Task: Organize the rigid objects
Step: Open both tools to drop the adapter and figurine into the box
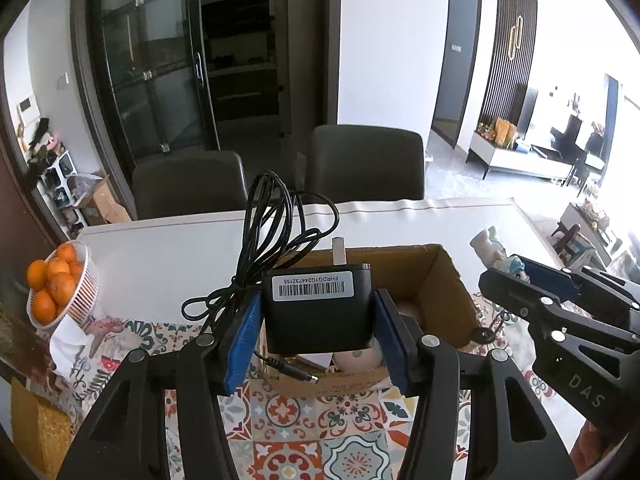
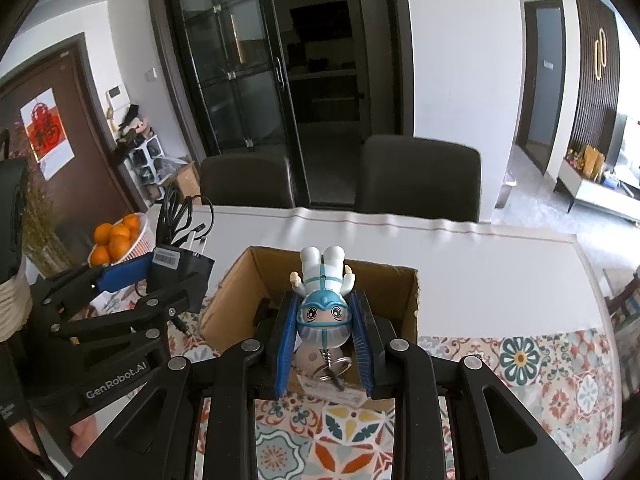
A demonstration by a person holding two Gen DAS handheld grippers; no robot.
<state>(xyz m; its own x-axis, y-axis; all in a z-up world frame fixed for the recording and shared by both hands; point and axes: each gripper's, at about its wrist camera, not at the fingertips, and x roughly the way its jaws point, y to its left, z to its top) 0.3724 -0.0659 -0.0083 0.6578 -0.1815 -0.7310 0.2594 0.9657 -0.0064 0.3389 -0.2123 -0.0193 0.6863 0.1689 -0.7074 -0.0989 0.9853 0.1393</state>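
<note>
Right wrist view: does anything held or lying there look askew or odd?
Yes. The figurine is clamped upside down in the right tool, feet up, key ring dangling over the cardboard box. The black power adapter in the left tool trails a loosely bundled cable.

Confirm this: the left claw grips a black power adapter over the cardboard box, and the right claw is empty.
Wrong on the right claw. The right wrist view shows it shut on a white-and-blue toy figurine, upside down. The left claw does grip the black power adapter over the brown cardboard box.
</note>
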